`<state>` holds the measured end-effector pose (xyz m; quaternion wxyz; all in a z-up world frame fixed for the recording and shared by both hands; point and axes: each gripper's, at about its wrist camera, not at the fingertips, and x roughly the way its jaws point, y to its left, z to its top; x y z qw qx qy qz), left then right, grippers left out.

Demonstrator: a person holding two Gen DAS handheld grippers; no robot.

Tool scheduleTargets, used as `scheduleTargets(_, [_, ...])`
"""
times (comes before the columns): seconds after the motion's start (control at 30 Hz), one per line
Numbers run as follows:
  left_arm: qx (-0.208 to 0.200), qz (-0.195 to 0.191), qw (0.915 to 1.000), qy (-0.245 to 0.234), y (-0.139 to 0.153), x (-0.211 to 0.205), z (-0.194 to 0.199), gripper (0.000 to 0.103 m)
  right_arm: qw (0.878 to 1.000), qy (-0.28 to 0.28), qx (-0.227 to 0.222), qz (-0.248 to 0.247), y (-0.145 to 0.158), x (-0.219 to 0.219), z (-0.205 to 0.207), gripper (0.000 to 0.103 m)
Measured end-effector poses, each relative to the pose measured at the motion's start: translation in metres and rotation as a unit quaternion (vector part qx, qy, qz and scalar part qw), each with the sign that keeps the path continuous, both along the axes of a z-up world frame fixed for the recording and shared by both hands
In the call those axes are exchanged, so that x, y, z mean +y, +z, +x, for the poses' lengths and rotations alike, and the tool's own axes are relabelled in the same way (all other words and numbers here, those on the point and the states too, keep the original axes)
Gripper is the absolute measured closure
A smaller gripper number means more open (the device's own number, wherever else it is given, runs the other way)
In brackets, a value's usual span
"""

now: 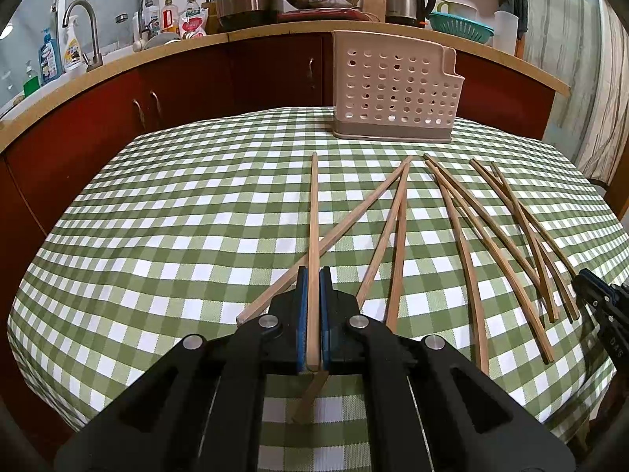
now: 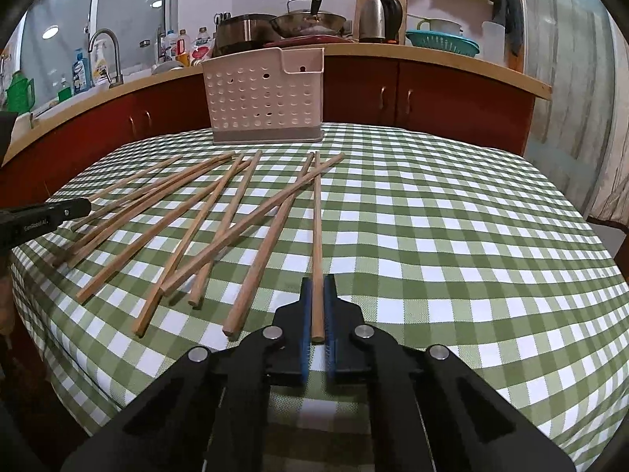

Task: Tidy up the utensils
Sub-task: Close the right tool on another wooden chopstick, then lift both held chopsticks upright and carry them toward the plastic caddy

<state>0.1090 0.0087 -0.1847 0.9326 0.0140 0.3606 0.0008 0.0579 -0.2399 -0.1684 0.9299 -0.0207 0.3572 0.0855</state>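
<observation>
We see the left claw (image 1: 313, 275) clamped on one slender wooden chopstick (image 1: 313, 212) that runs straight ahead from its blue pads. The right claw (image 2: 317, 281) has likewise closed on another wooden chopstick (image 2: 317, 236). Loose chopsticks (image 2: 204, 228) lie to its left on the green-checked worktop (image 2: 452, 236); the perforated beige plastic utensil holder (image 2: 267, 102) stands beyond.

At least nine wooden chopsticks (image 2: 253, 275) lie on the one checked surface (image 2: 432, 236); where they cross, the exact count is unclear. There is one perforated holder (image 2: 263, 98). Two grippers show: the left gripper (image 1: 313, 275) and the right gripper (image 2: 317, 283).
</observation>
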Motion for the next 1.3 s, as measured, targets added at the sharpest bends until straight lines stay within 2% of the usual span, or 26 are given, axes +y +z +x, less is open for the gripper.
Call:
scheduleTargets(0.17, [-0.003, 0.0, 1.0, 0.001, 0.001, 0.001, -0.002, 0.097, 1.0, -0.007, -0.01, 0.001, 0.007, -0.002, -0.001, 0.096])
scheduleTargets(0.5, [-0.016, 0.0, 0.9999, 0.001, 0.013, 0.003, -0.005, 0.097, 0.998, -0.013, -0.065, -0.006, 0.044, -0.005, -0.004, 0.096])
scheduleTargets(0.87, [-0.046, -0.002, 0.999, 0.002, 0.04, 0.006, -0.013, 0.097, 0.993, -0.014, -0.118, 0.001, 0.084, -0.004, -0.008, 0.096])
scheduleTargets(1.3, [-0.082, -0.005, 0.9966, 0.002, 0.073, 0.009, -0.021, 0.097, 0.987, -0.01, -0.159, 0.009, 0.116, 0.0, -0.015, 0.096])
